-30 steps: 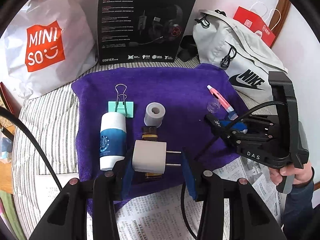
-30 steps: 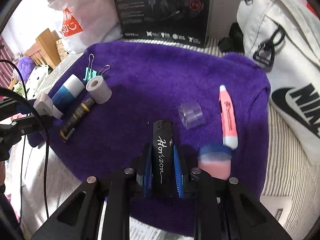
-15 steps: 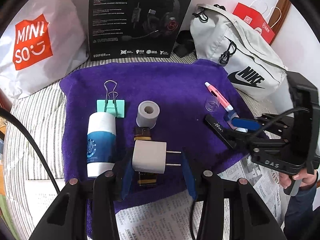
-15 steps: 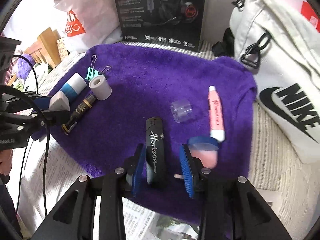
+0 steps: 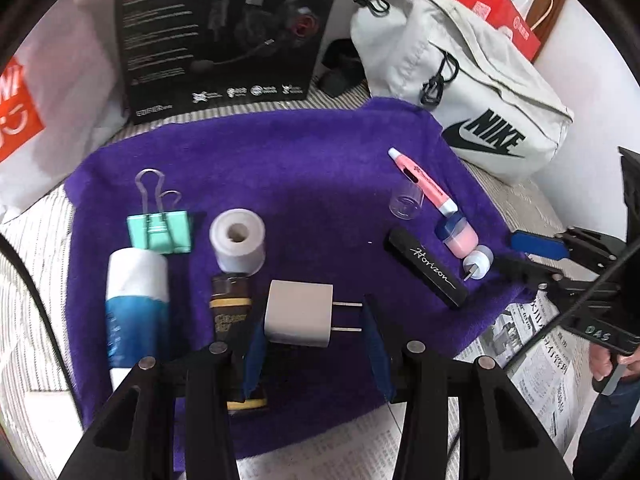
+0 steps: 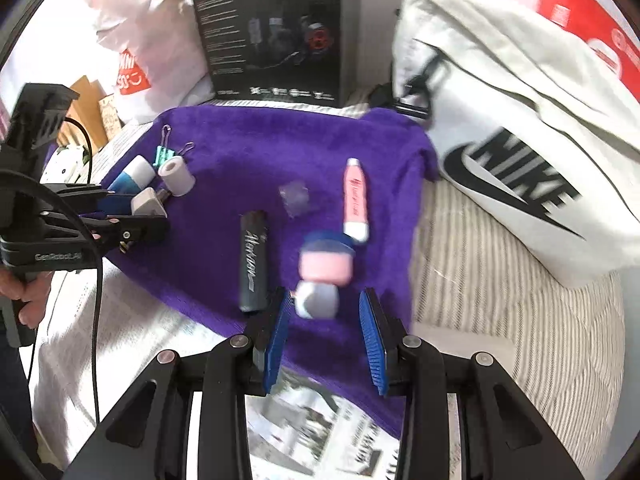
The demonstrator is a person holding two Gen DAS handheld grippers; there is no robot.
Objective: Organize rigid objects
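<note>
My left gripper is shut on a white plug adapter, held lengthwise with its prongs against the right pad, above the purple towel. My right gripper is open and empty at the towel's near edge, around a pink and blue pencil sharpener. The black Horizon case lies free on the towel to its left, also in the left wrist view. A pink pen and a clear cap lie beyond.
On the towel's left lie a green binder clip, a white-blue tube, a tape roll and a brown tube. A headset box, a Nike bag and a Miniso bag stand behind. Newspaper lies in front.
My right gripper opened, let go of the Horizon case onto the towel, and shifted right toward the sharpener. My left gripper still holds the adapter and moved slightly forward.
</note>
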